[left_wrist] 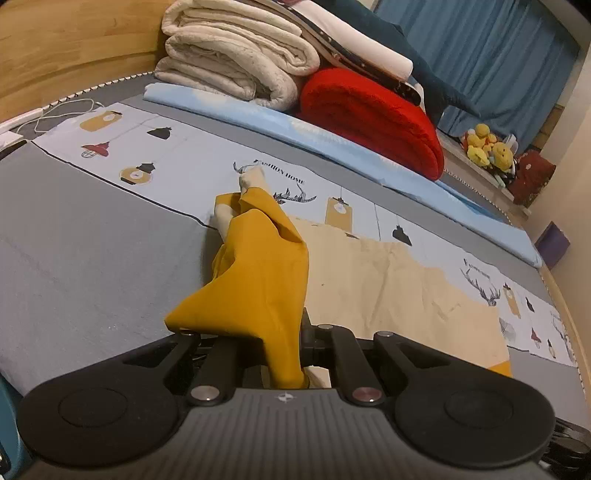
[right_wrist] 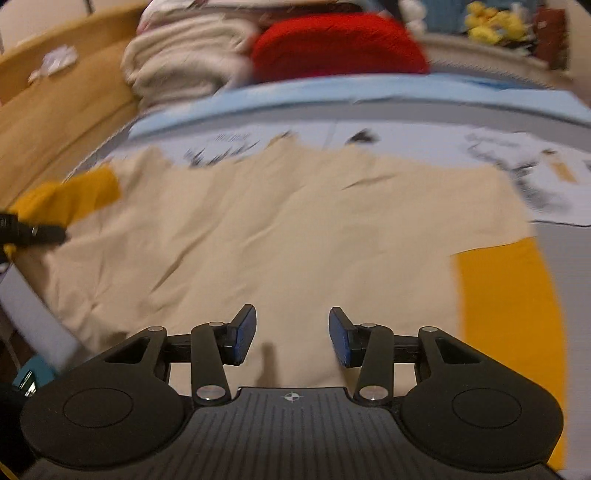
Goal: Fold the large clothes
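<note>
Now garment (left_wrist: 388,280) sleeve in L claw (left_wrist: 284,354)

A bunched mustard sleeve (left_wrist: 255,266) is covering the left gripper (left_wrist: 284,350), hiding its fingertips in the left wrist view. Motion blur is smearing the whole right wrist view: the printed bedsheet (right_wrist: 517,155), cream blanket stack (right_wrist: 184,62) and yellow plush toys (right_wrist: 495,22) are losing all detail. The left edge is cutting off the left gripper there, and the frame is cropping the cream garment (right_wrist: 288,221).
</note>
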Motion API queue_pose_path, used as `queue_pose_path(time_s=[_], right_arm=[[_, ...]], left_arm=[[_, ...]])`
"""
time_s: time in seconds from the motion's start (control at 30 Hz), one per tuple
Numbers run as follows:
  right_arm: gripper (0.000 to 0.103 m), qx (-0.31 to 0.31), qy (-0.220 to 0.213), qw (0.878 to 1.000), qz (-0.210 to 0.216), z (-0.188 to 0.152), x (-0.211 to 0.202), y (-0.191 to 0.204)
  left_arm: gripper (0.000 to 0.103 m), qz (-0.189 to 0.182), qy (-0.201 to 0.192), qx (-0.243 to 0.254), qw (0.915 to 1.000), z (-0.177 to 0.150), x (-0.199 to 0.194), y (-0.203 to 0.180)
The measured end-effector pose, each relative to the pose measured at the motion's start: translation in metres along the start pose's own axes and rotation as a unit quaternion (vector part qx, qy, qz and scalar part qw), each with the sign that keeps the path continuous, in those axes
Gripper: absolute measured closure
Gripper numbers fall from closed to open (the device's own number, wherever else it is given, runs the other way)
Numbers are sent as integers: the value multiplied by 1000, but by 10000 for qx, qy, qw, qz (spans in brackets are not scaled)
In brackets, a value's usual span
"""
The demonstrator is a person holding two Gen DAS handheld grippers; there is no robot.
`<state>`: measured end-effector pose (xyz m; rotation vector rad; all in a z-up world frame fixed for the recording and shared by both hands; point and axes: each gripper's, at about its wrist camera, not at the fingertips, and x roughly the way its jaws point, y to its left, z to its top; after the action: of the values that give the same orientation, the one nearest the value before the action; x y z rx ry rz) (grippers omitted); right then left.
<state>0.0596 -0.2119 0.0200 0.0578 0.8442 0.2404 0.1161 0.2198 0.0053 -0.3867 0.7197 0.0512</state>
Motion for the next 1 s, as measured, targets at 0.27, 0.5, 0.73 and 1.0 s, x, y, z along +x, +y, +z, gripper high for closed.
queue_pose_path(time_s=[0.27,0.5,0.73,1.0], right_arm=[[57,53,-384,9981,-474,-5,-44,-59],[57,-298,-924,9924,-761,6,-89,-84],[57,-1141,-1770,9685,-1329,35,-140,-135],[72,129,-1487,9760,-1584,22,-131,-211]], left_arm=[[94,-4,-190,437,9989,-5,-5,-31],[94,-234,-309,680,9969,-8,-10,-65],[95,-619,-355,969,9927,-16,-10,-119],[95,-1664,-516,1306,9760,-40,-9,-217]])
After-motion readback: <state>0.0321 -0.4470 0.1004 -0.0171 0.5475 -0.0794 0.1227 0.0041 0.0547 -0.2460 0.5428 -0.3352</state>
